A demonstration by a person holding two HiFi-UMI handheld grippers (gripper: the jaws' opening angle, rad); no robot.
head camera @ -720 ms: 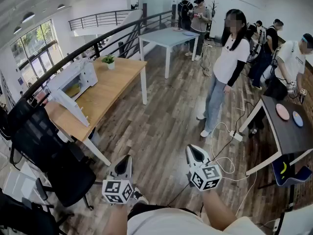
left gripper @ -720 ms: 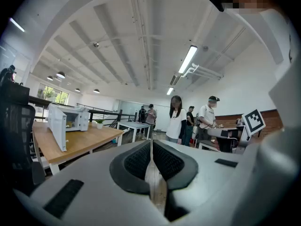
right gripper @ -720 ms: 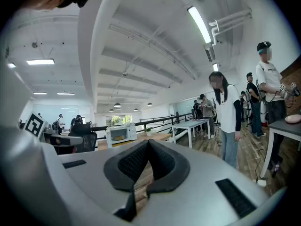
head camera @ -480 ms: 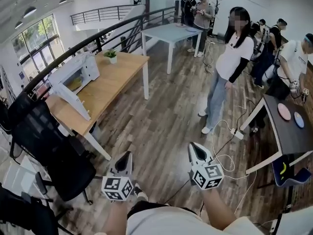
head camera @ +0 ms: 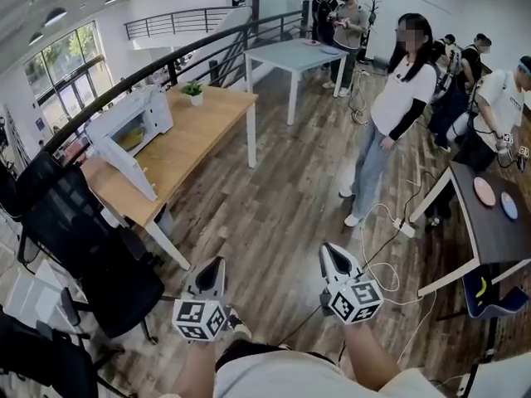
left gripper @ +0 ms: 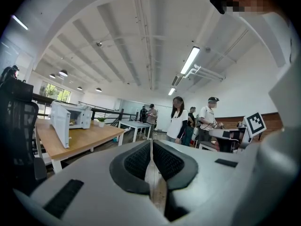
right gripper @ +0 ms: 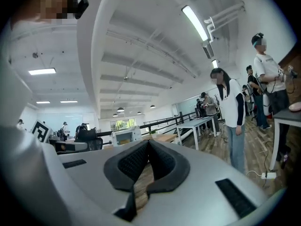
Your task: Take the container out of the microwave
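Well away from the microwave point(head camera: 133, 123), left claw point(head camera: 217, 263) and right claw point(head camera: 327, 249) sit closed on nothing

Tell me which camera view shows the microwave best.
The head view: the microwave sits on the wooden table, door open, seen whole from above. The left gripper view shows it small and side-on at the left. The right gripper view shows it tiny and far off.

Open-plan office — desk point(head camera: 195, 135), swivel chair point(head camera: 91, 255), railing point(head camera: 207, 46)
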